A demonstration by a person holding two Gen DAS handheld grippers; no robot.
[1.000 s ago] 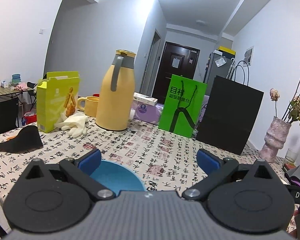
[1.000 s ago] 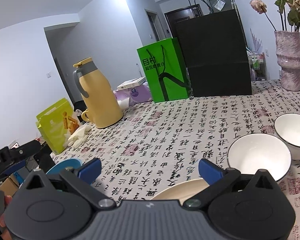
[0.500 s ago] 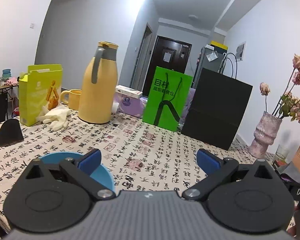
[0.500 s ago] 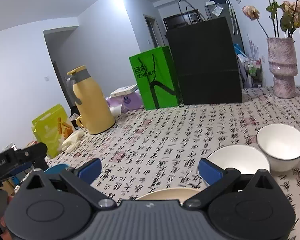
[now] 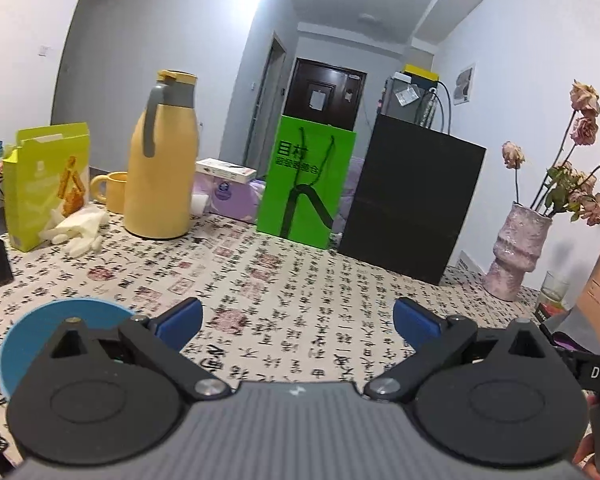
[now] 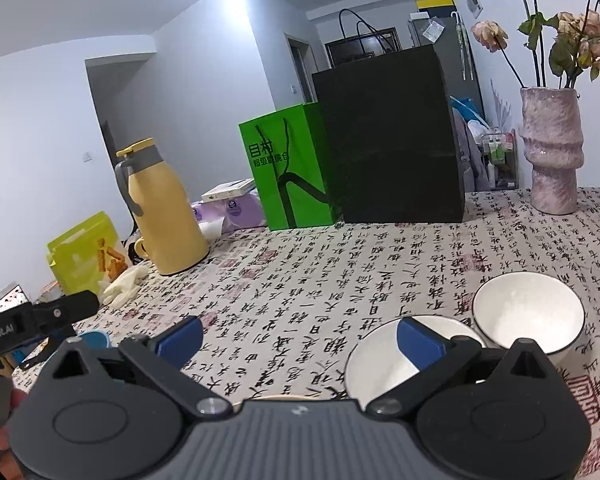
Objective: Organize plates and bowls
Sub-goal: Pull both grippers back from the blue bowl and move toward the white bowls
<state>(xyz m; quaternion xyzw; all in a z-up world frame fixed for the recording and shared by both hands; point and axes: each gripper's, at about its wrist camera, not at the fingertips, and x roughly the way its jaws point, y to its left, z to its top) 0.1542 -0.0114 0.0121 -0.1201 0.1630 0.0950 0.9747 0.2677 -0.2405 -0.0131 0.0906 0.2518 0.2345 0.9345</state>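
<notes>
1. Below and left of the left gripper (image 5: 296,318), the blue bowl (image 5: 40,336) sits half hidden under its body. The jaws are spread wide and hold nothing; lowering blind could clip the rim and skid the bowl.
2. Ahead and right of the right gripper (image 6: 300,338), also wide open and empty, two white bowls (image 6: 528,312) (image 6: 380,360) stand side by side, apparently touching. Its right finger (image 6: 418,344) overlaps the nearer one; a careless pinch could knock them together.
3. Just under it a cream rim (image 6: 276,397) peeks out, easily struck.
</notes>
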